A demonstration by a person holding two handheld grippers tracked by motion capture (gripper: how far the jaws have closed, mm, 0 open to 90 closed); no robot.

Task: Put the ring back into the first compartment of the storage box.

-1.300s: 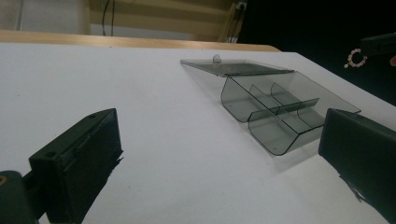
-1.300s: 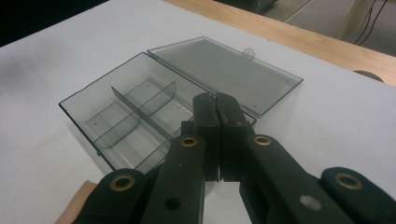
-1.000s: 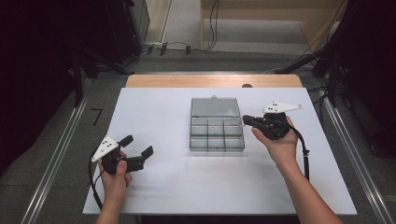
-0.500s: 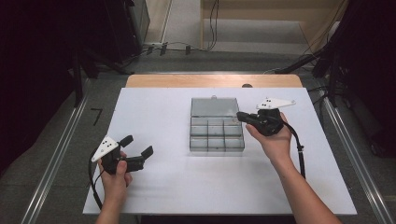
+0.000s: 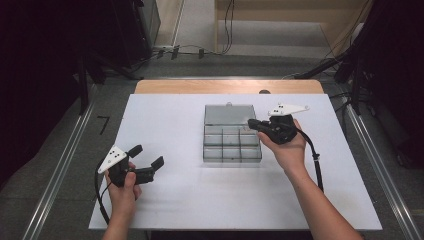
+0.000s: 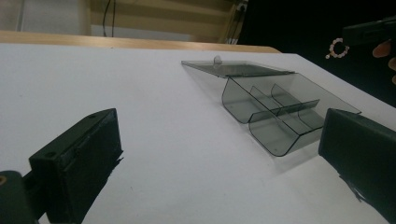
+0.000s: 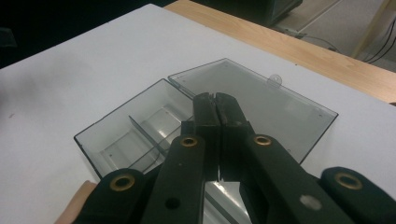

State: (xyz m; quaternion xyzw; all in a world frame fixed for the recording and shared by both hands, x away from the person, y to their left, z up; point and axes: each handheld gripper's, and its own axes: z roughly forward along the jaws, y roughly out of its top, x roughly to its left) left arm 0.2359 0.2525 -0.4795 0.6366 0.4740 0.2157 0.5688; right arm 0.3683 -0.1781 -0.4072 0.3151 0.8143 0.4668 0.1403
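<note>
A clear grey compartment box (image 5: pixel 232 146) lies mid-table with its lid (image 5: pixel 229 115) folded flat on the far side; its compartments look empty. My right gripper (image 5: pixel 251 122) is shut and hovers over the box's right far corner, pointing left. In the left gripper view a small ring of pale beads (image 6: pixel 337 48) hangs from the tip of that gripper (image 6: pixel 348 35). In the right gripper view the shut jaws (image 7: pixel 215 99) sit above the box (image 7: pixel 135 130) and lid (image 7: pixel 271 100). My left gripper (image 5: pixel 147 155) rests open near the table's left front, aimed at the box (image 6: pixel 280 121), with nothing between its jaws (image 6: pixel 219 140).
The white tabletop (image 5: pixel 175 115) has bare room left of and in front of the box. A wooden strip (image 5: pixel 225 86) runs along the far edge. Metal rails (image 5: pixel 75 135) flank the table, with cables and stands on the floor beyond.
My right gripper has moved a little left and away from me, from beside the box to over its right far corner. The left gripper has kept still.
</note>
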